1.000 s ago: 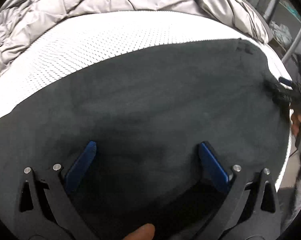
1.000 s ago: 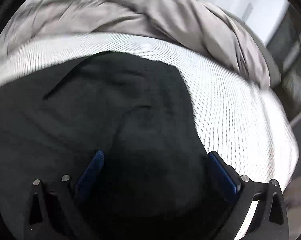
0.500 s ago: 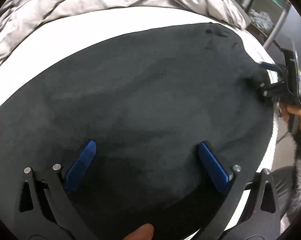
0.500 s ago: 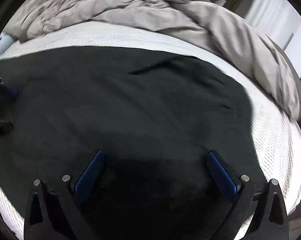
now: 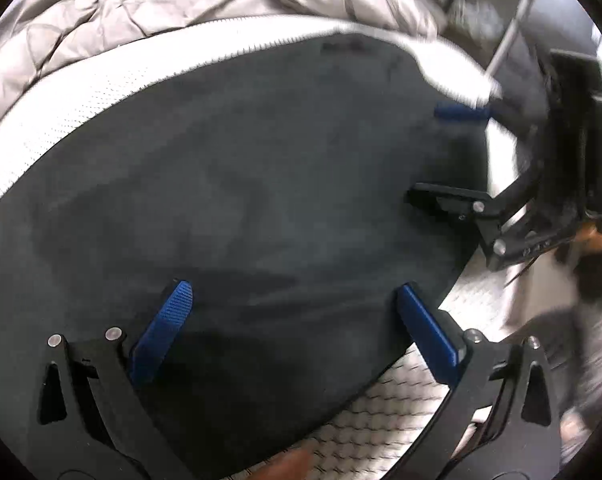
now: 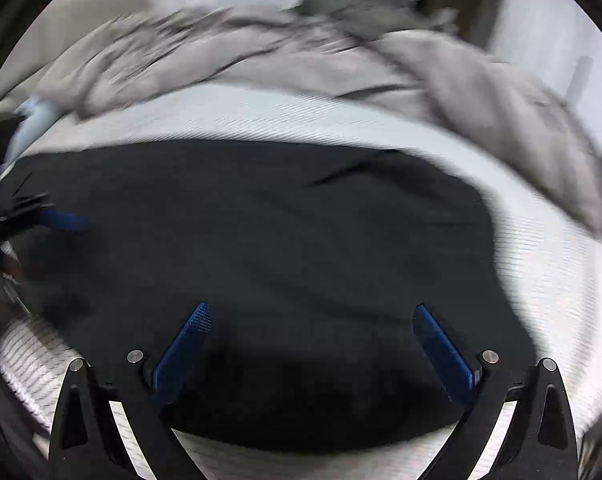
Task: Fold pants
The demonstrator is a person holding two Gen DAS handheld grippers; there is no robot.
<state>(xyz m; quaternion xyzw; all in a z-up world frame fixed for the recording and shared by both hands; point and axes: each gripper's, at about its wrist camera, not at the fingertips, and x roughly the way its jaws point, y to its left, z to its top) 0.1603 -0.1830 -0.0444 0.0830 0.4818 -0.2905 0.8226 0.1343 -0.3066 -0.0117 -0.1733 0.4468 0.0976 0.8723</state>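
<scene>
In my left wrist view, a crumpled grey quilted duvet fills the upper left of the frame, heaped along the far side of a white textured mattress that curves as a pale band beneath it. Below that band, the dark charcoal soft-fabric pants spread flat across the middle of the frame and take up most of it. My left gripper, black-armed with blue ribbed pads, sits at the bottom centre with its two fingers spread wide apart over the near part of the pants, nothing pinched between them. At the lower right the mattress shows again just past the cloth's near edge. Further right, at mid height, my right gripper reaches in from the frame's right edge; its fingers stand well apart over the right end of the pants, though this part is blurred.

In my right wrist view, the left gripper shows as a blurred blue pad at the left edge, at the far left end of the pants. The dark cloth lies across the centre and lower part of the frame. My right gripper is at bottom centre, fingers wide open and empty above the near edge of the pants. The mattress wraps round to the right, with the duvet smeared across the top.
</scene>
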